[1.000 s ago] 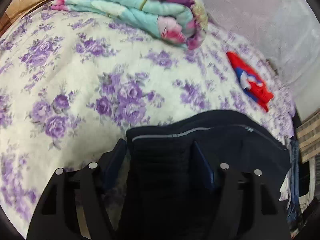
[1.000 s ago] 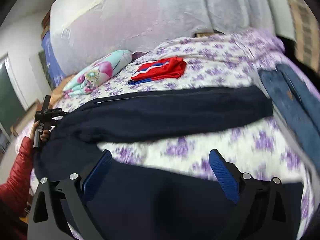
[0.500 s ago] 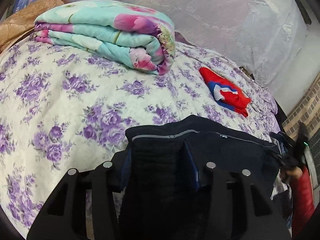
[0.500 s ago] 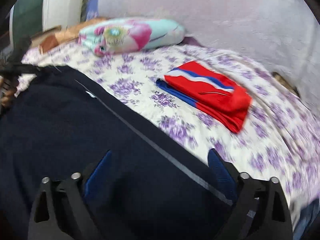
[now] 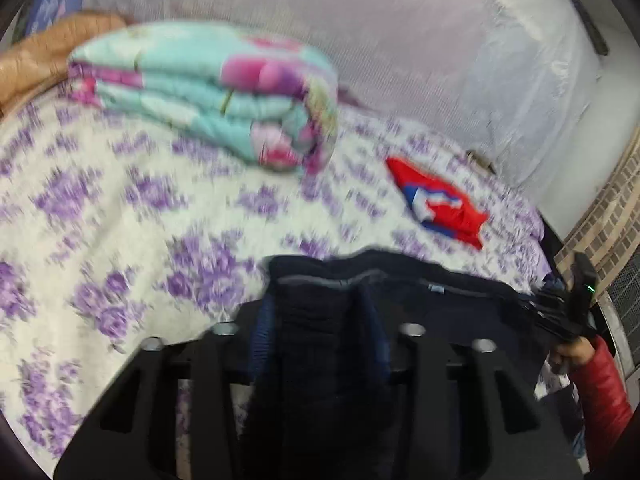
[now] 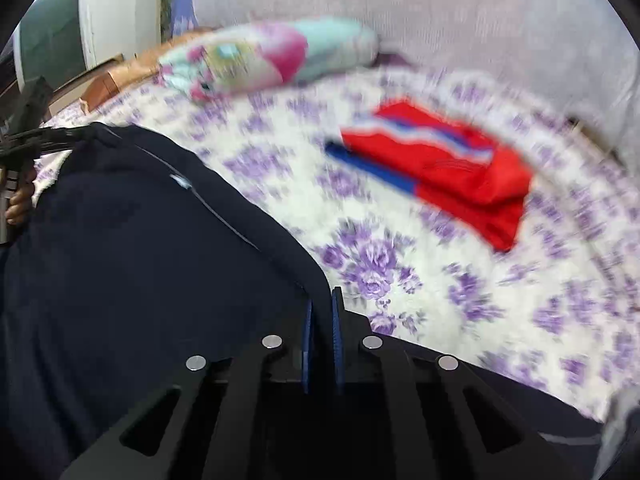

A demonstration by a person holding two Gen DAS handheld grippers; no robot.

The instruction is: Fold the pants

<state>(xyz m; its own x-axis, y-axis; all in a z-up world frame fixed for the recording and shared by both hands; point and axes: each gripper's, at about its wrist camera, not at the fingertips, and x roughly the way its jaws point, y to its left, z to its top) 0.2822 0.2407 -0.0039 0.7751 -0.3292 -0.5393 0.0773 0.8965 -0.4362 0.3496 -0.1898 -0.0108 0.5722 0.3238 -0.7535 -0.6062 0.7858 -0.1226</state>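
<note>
Dark navy pants [image 6: 132, 264] with a thin grey side stripe are held up over a bed with a purple-flowered sheet [image 5: 120, 216]. My left gripper [image 5: 320, 312] is shut on a bunched end of the pants [image 5: 316, 320], which fill the gap between its blue pads. My right gripper [image 6: 320, 308] is shut on the pants' edge, its blue pads nearly together. Each gripper shows at the far end of the pants in the other's view: the right one [image 5: 576, 308], the left one [image 6: 24, 136].
A folded red, white and blue garment [image 6: 444, 164] lies on the bed beyond the pants. A rolled teal and pink quilt [image 5: 216, 96] sits at the head. A pale net curtain [image 5: 440, 40] hangs behind the bed.
My right gripper has closed from wide open onto the pants' edge. The left gripper's pads have tightened on the bunched cloth. Both views are blurred with motion.
</note>
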